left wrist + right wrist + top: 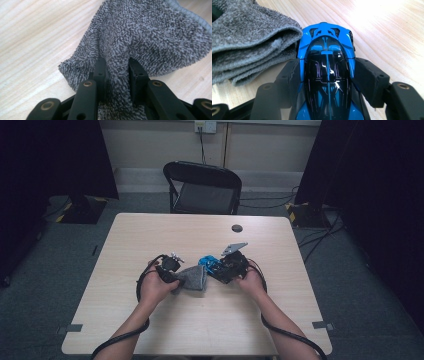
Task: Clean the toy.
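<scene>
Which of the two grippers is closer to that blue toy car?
Right. The right gripper clamps the blue toy car between its jaws; the left gripper sits beyond, pinching the grey cloth beside it.

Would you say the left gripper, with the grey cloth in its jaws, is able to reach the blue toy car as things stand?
Probably yes: the left gripper is shut on the grey cloth, whose far edge lies right beside the blue toy car clamped in the right gripper, nothing between.
</scene>
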`<state>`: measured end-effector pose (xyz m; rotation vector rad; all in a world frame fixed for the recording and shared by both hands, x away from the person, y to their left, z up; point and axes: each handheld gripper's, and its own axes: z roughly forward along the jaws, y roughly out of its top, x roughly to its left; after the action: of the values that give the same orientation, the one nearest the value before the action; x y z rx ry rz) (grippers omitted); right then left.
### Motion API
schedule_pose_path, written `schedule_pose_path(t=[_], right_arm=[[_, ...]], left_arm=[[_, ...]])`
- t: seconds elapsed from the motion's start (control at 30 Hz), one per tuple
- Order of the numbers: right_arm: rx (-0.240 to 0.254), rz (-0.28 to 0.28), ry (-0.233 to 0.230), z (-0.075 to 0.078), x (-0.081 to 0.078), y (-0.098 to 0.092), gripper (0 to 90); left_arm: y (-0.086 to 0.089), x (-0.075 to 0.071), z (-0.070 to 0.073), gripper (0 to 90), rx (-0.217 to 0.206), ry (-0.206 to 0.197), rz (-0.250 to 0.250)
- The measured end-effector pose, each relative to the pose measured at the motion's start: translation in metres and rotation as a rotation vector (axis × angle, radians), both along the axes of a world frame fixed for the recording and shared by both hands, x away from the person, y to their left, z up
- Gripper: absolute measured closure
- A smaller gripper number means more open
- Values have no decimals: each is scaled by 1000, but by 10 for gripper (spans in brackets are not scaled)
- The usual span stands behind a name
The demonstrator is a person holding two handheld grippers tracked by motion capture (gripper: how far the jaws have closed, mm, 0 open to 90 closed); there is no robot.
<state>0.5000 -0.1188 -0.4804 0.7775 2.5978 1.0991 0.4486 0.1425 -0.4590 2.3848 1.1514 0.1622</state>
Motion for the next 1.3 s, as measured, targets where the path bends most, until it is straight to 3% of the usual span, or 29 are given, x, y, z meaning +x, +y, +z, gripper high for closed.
schedule_pose_path(t=[0.33,0.73,0.93,1.07,1.3], right_arm=[[6,-3,1,0,0,0,385],[6,-5,2,0,0,0,385],[7,-7,2,0,0,0,385],[7,-11,4,0,0,0,384],[5,-13,5,0,-1,0,381]], left_arm=[[13,10,1,719,-8,-3,64],[30,0,13,719,-5,-43,86],[24,-10,18,719,-47,-43,33],[10,-20,18,718,-58,-33,-29],[-8,-29,14,717,-56,-21,-95]])
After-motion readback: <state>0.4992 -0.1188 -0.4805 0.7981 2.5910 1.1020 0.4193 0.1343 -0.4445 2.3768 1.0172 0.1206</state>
